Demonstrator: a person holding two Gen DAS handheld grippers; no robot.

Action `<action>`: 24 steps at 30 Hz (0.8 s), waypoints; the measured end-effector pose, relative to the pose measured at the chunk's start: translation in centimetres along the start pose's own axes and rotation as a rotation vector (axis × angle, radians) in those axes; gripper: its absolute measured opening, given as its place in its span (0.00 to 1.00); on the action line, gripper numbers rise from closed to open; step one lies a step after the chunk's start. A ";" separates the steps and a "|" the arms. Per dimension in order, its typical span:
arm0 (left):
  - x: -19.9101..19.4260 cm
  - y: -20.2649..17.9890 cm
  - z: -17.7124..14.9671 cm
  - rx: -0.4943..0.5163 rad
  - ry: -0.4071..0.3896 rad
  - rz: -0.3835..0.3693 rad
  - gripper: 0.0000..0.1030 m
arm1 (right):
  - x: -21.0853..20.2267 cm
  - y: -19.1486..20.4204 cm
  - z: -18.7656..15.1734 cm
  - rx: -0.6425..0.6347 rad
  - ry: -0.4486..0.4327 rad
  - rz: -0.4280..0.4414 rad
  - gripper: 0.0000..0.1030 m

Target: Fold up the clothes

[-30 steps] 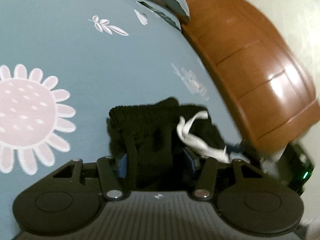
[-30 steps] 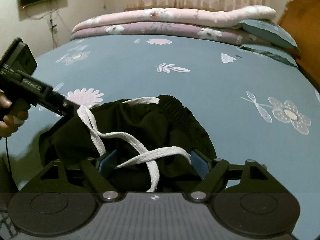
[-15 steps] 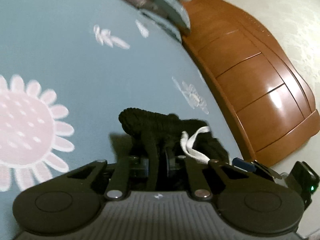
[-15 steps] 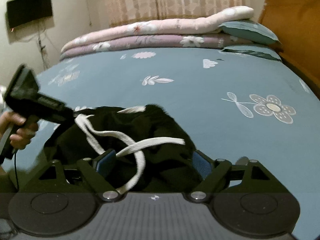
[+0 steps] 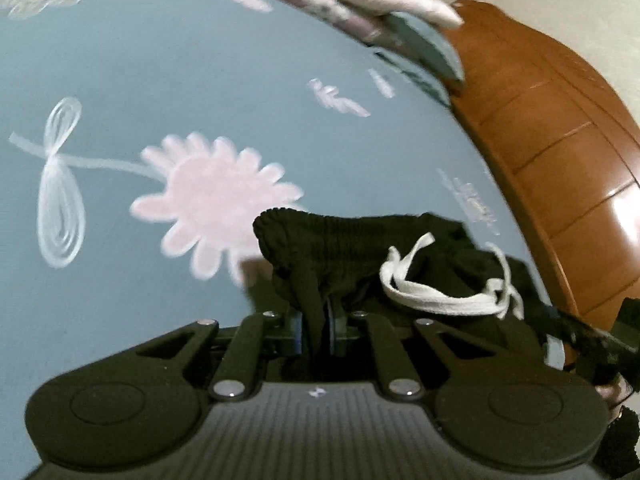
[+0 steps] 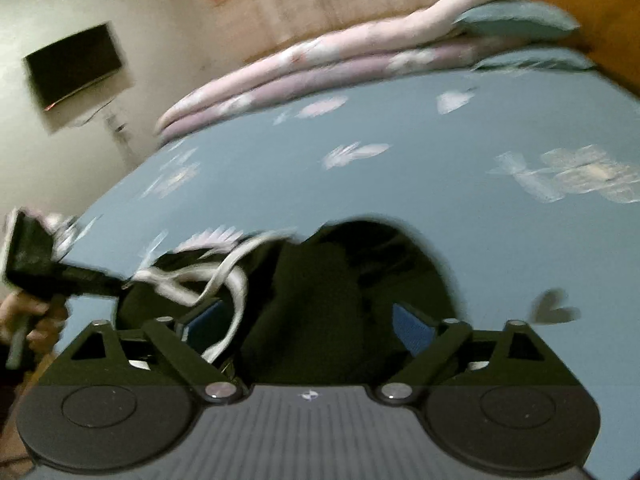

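Observation:
Black shorts (image 5: 360, 236) with an elastic waistband and a white drawstring (image 5: 436, 300) lie bunched on the blue flowered bedsheet (image 5: 160, 60). My left gripper (image 5: 316, 320) is shut on a fold of the waistband fabric. In the right wrist view, which is motion-blurred, the shorts (image 6: 352, 280) sit between the wide-apart blue pads (image 6: 412, 324) of my right gripper (image 6: 308, 312), which is open. The drawstring (image 6: 228, 276) loops over its left finger. The left gripper (image 6: 52, 272) and a hand (image 6: 28, 316) show at the far left. The right gripper (image 5: 584, 332) shows at the left wrist view's right edge.
A wooden headboard (image 5: 560, 128) borders the bed on the right. Folded pink and mauve quilts (image 6: 340, 60) and a blue pillow (image 6: 516, 16) lie along the far side. A dark screen (image 6: 74, 64) hangs on the wall.
My left gripper closed on the waistband and has pulled it up and sideways over the sheet. The right gripper stays open around the shorts while its view tilts and blurs.

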State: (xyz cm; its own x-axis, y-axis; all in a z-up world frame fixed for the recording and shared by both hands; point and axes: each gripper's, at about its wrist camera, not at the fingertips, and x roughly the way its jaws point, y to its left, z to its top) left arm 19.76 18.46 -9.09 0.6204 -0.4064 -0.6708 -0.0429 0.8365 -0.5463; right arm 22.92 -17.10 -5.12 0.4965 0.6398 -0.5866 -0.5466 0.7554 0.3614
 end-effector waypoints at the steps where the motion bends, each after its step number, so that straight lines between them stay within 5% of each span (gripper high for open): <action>1: 0.1 0.2 -0.2 -0.007 0.005 0.005 0.09 | 1.0 0.4 -0.3 -0.009 0.036 0.019 0.94; 4: 0.6 0.9 -0.7 -0.026 0.019 0.022 0.09 | 3.8 1.1 -1.7 -0.028 0.139 0.014 1.00; 11: 0.9 1.0 -0.6 -0.020 0.023 0.034 0.09 | 5.0 -0.5 -1.9 0.031 0.171 0.106 1.00; 14: 0.6 1.4 -0.7 -0.027 0.022 0.041 0.09 | 4.0 -0.8 -0.3 0.062 0.198 0.123 1.00; 18: 0.7 1.8 -0.7 -0.038 0.029 0.046 0.09 | 1.5 -2.3 3.0 0.160 0.100 0.293 1.00; 24: 0.7 1.7 -0.8 -0.033 0.034 0.052 0.09 | 5.2 -3.4 4.3 0.288 0.211 0.332 1.00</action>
State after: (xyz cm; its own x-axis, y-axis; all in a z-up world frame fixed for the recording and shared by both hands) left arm 19.50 19.26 -10.87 0.5897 -0.3754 -0.7150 -0.1005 0.8444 -0.5263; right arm 30.26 -15.71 -6.32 0.1630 0.8330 -0.5288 -0.4290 0.5425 0.7223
